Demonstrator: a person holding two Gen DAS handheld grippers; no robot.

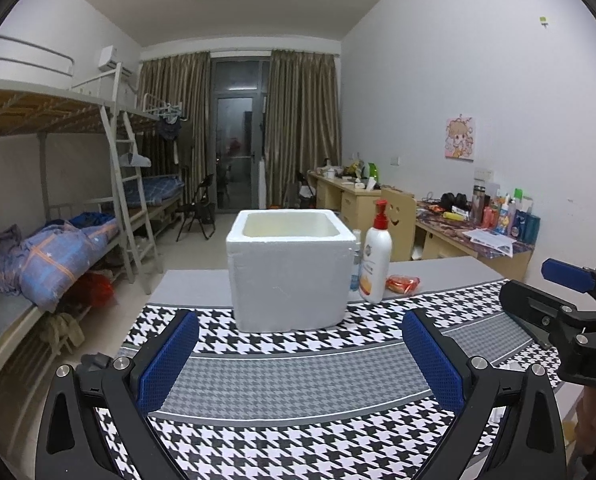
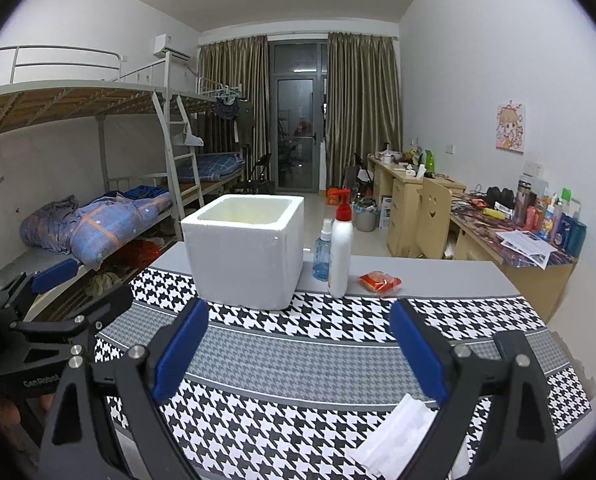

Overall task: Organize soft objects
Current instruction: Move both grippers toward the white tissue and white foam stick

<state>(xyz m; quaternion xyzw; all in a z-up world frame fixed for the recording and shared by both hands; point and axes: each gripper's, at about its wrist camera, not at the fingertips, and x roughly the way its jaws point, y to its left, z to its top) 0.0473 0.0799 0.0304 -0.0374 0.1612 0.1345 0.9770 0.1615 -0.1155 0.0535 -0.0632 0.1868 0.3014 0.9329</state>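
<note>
A white foam box stands open-topped on the houndstooth cloth. A small red-orange soft packet lies to the right of a white pump bottle. A white folded tissue pack lies under my right gripper's right finger. My left gripper is open and empty above the cloth. My right gripper is open and empty too. Each gripper shows at the edge of the other's view.
A blue spray bottle stands left of the pump bottle. Behind the table are bunk beds at left, desks with clutter and a wooden chair at right, and a curtained balcony door.
</note>
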